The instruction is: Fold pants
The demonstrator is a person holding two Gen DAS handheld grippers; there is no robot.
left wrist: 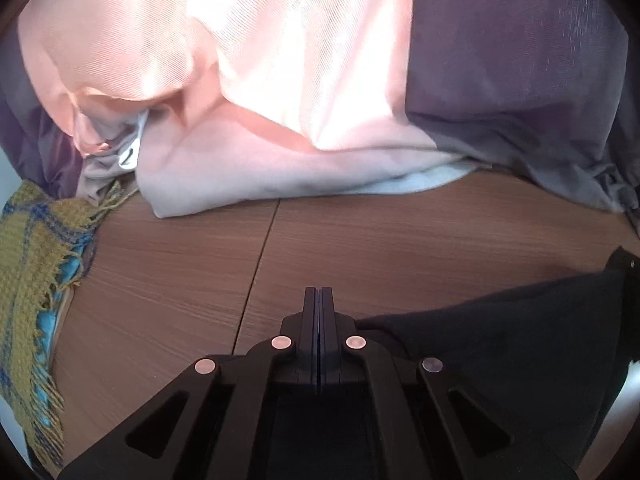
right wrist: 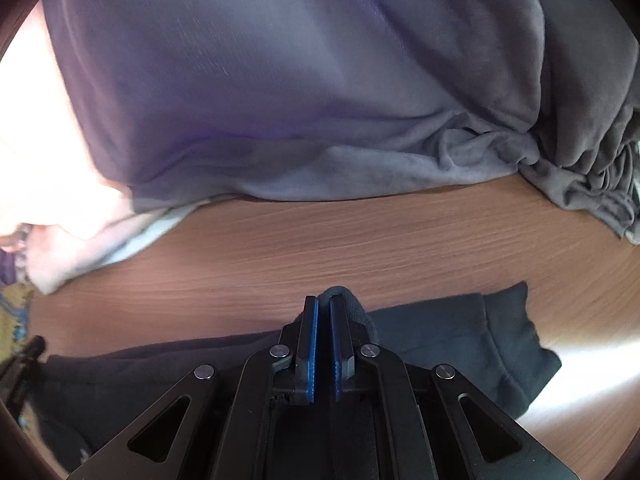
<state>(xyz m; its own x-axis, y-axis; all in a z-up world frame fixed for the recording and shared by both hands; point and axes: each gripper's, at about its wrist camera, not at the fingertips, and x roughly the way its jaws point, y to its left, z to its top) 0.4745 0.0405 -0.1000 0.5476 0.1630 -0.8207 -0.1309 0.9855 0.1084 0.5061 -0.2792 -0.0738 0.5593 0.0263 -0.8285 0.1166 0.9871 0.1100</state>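
The dark pants (right wrist: 460, 344) lie on the wooden table (right wrist: 320, 248) under and beside my right gripper (right wrist: 323, 300). Its jaws are nearly closed and pinch a fold of the dark fabric at the tips. The cuffed end of the pants points right. In the left wrist view the pants (left wrist: 500, 340) lie at the lower right. My left gripper (left wrist: 319, 292) is shut, jaws pressed together, with the edge of the dark fabric beside it; whether it grips any fabric is hidden.
A pile of other clothes lies at the back: a peach garment (left wrist: 260, 60), a purple-grey garment (right wrist: 300, 80) and a pale cloth under them. A yellow-blue fringed scarf (left wrist: 36, 264) lies at the left. A seam (left wrist: 260, 260) runs across the table.
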